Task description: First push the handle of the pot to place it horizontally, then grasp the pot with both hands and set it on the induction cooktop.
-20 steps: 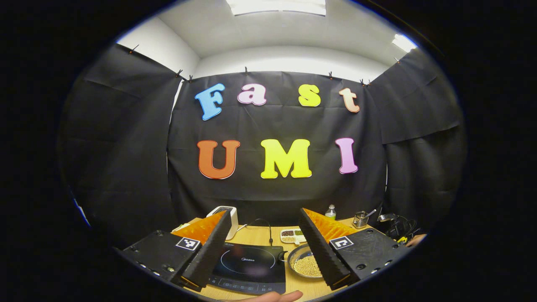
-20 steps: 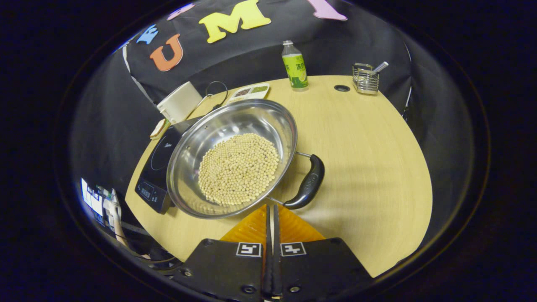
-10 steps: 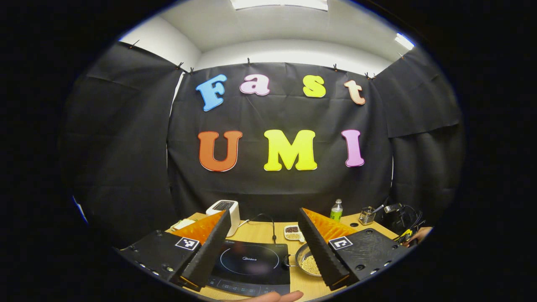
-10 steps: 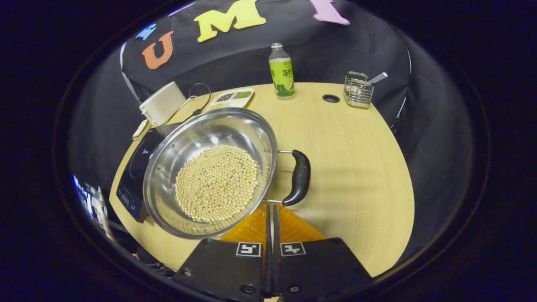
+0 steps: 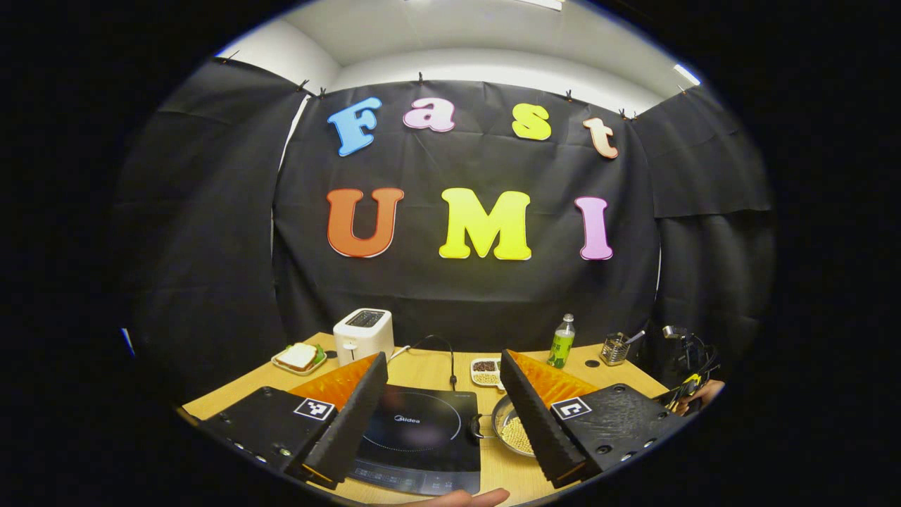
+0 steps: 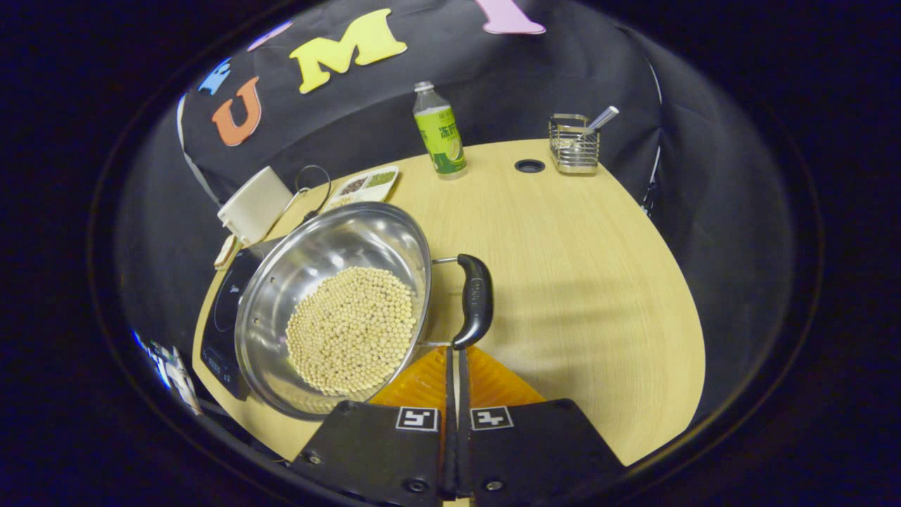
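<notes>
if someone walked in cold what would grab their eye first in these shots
In the right gripper view, the shiny steel pot heaped with pale beans stands out, its black handle just ahead of the shut right gripper. In the left gripper view, the open left gripper frames the black induction cooktop on the wooden table, with a white toaster behind.

Black-draped booth [image 5: 211,232], wooden table [image 6: 577,246]

Pot [image 6: 281,296]: shiny steel, wide and shallow, holding a heap of pale round beans [image 6: 350,329], with a black loop handle [image 6: 474,300] on its side. It stands upright on the wooden table, just beside the induction cooktop [image 5: 422,440], a flat black slab.
</notes>
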Demonstrator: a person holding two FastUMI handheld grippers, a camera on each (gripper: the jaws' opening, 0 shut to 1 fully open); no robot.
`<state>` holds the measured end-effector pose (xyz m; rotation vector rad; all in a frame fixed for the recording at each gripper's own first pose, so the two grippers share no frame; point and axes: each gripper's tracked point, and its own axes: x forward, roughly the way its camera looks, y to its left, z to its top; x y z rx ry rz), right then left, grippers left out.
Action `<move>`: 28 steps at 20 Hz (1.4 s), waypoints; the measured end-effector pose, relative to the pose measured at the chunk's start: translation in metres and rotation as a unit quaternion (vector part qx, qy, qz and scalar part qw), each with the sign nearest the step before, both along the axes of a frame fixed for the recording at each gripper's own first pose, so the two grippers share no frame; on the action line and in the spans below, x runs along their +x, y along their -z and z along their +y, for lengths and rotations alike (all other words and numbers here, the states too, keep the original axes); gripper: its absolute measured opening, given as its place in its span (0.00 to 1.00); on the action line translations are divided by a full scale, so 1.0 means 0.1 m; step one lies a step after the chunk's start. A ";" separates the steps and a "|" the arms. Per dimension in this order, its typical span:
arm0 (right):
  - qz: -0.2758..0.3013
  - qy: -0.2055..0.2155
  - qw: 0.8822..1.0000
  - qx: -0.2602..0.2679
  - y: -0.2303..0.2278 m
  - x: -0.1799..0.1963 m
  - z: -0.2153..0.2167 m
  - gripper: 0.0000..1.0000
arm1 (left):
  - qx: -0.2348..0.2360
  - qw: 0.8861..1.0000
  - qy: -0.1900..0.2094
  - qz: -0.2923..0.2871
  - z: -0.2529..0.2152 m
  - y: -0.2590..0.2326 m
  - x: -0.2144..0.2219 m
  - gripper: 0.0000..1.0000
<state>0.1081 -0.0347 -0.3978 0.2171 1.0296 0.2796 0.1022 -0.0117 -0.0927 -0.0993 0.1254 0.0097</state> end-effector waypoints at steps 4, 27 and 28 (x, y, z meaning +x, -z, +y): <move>-0.070 0.020 0.997 -0.016 -0.24 0.04 -0.23 0.04 | -0.017 0.998 0.012 0.060 -0.10 0.48 0.22 0.96; -0.082 0.039 0.996 0.002 -0.03 0.44 0.02 0.94 | -0.017 0.938 0.096 0.332 -0.91 2.44 1.00 0.95; -0.077 0.037 0.996 0.002 0.02 0.46 0.04 0.92 | -0.021 0.935 0.096 0.341 -0.93 2.49 1.01 0.95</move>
